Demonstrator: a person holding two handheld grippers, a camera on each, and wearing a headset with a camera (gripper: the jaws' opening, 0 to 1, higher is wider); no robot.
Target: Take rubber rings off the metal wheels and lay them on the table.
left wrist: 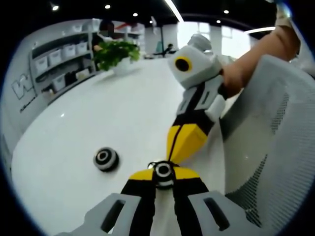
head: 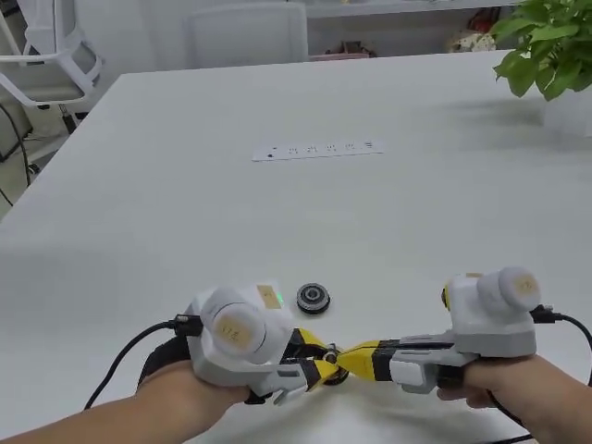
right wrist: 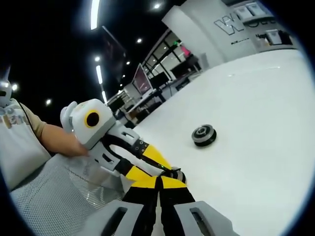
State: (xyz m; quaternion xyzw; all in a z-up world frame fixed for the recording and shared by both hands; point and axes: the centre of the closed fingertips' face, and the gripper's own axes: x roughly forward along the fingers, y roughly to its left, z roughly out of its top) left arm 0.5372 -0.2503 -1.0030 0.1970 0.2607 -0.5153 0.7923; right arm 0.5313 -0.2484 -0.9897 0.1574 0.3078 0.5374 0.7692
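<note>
On the big white counter (head: 388, 213) one loose wheel (head: 314, 298) lies flat, and I tell where things are from that wheel. Far behind it and off to the right is a green plant (head: 546, 46), cut off by the edge of the head view. Far behind it, almost straight back, lies a white power strip (head: 317, 150).

Nearer to me than the loose wheel, and close to it, my two tools meet tip to tip. My left tool (head: 319, 363) is squeezed tight on a second small wheel, the held wheel (left wrist: 163, 172), and holds it just above the counter. My right tool (head: 356, 356) comes in from the other side. Its jaws are narrow, almost together, and its yellow tips touch the held wheel.

Both wheels look to have a dark rubber ring (left wrist: 106, 166) around them, so I think the job is only starting. The ring on the held wheel comes first, then the one on the loose wheel.

Some things are hard to see. The yellow tips cover most of the held wheel. I cannot tell if my right tool is pinching its ring or only touching it.
</note>
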